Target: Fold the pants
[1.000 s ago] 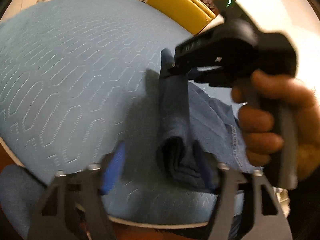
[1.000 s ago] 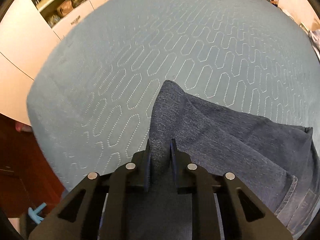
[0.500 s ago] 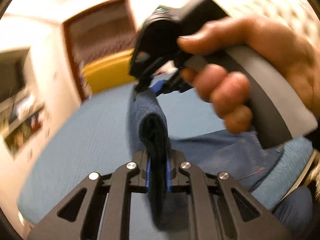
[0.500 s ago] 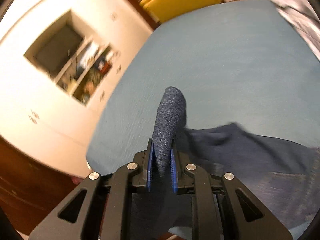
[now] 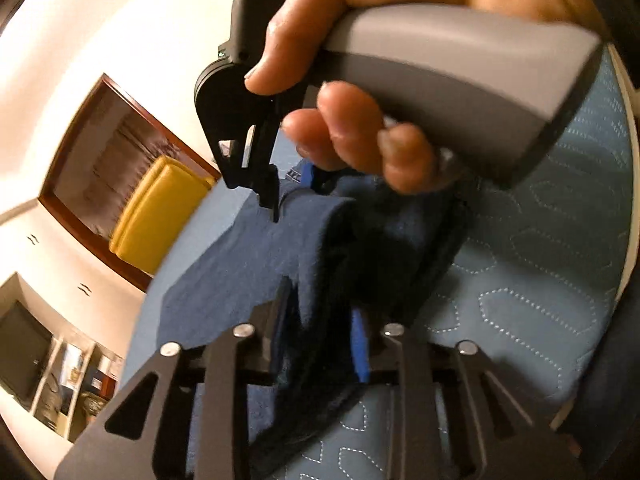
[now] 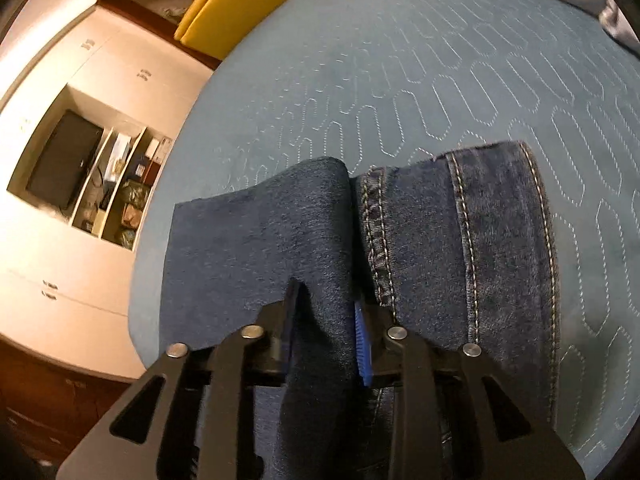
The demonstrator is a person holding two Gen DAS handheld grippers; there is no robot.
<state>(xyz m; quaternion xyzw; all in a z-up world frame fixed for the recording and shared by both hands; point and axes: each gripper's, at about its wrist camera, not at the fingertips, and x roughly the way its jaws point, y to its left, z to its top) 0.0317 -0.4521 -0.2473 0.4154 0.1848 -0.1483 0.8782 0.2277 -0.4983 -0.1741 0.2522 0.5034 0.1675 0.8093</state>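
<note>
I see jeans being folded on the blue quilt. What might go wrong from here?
The left hand-held gripper and right hand-held gripper have just been opening, with the pants between their jaws; backing out carelessly may snag the denim and pull the fold open. The hand holding the right one sits close above the left, so they might bump.

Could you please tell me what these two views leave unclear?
Left wrist view: the hand and right gripper cover the pants' far end.
Both views: left gripper and right have just been opening, pants between the jaws; pad contact unclear.
Right wrist view: shelf items too small.
</note>
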